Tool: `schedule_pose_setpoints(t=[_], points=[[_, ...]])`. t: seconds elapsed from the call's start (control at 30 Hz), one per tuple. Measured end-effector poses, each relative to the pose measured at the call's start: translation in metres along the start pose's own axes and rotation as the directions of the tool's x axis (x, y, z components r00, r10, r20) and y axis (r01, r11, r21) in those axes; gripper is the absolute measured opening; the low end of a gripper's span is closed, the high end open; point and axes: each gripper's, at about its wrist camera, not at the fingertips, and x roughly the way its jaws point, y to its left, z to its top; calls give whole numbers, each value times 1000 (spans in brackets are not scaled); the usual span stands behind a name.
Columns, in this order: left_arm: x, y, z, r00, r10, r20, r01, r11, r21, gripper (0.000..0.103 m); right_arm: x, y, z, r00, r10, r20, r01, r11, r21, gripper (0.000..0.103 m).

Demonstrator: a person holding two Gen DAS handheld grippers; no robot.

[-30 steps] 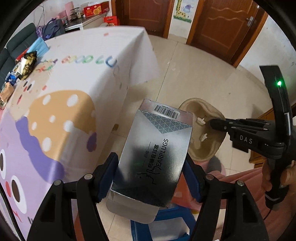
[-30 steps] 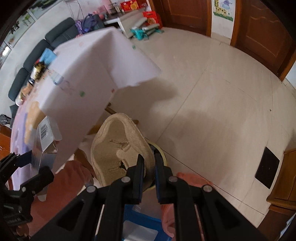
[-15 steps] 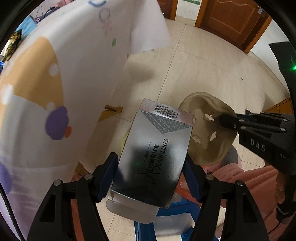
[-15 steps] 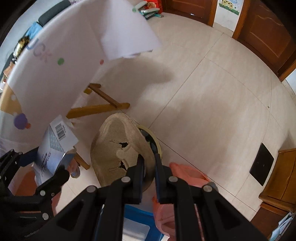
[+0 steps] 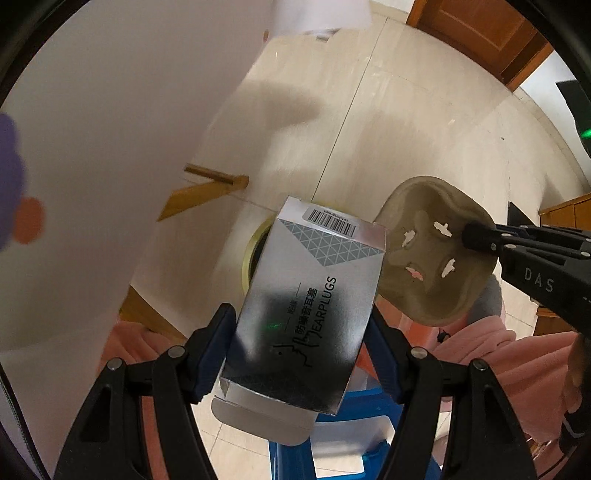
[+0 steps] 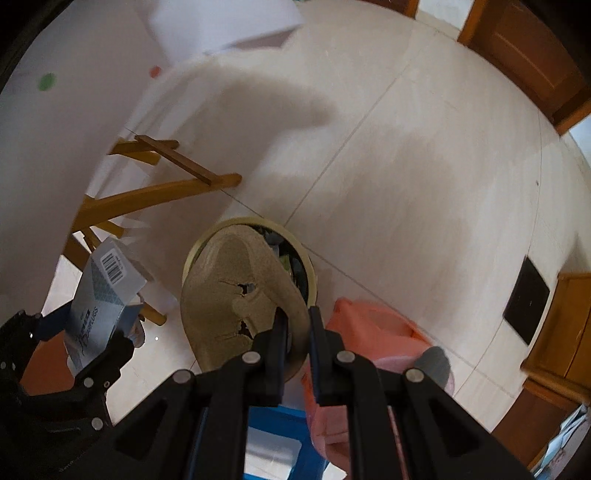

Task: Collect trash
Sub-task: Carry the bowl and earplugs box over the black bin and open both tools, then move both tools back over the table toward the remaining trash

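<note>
My left gripper (image 5: 301, 350) is shut on a silver earplugs box (image 5: 310, 306) with a barcode at its far end; the same box (image 6: 101, 295) shows at the left of the right wrist view. My right gripper (image 6: 295, 325) is shut on the rim of a brown moulded-pulp cup tray (image 6: 236, 299), which appears at the right of the left wrist view as the tray (image 5: 436, 254). Both point down over a round trash bin (image 6: 310, 266) with a pale rim on the floor; the tray covers most of its mouth, and rubbish shows inside.
A white tablecloth (image 5: 92, 147) hangs at the left over wooden table legs (image 6: 155, 192). A blue stool (image 5: 332, 443) and a person's pink trousers (image 6: 369, 325) lie below the grippers. Tiled floor (image 6: 406, 166) stretches to wooden doors (image 5: 480, 33) at the back.
Both grippers have sunk from table height toward the floor, each keeping its hold. The tabletop has left view, and the trash bin has appeared under the tray.
</note>
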Motion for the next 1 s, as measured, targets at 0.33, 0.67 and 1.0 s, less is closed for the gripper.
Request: schedule_pose_setpoints(t=[0.33,0.67,1.0], points=[[23,-5,14,999,32,-37,-31,999,15,69,20,11,2,995,79,-59,-79,997,-2,11],[34,-22,13,996,81,-45,-79,996,41,86,31,17,-4,981,158,-110,-158,987,12,18],[27,-17,6,996,82,-27,-81,996,23,86,31,20,-6,977,179,-118,-180,984,-3,20]])
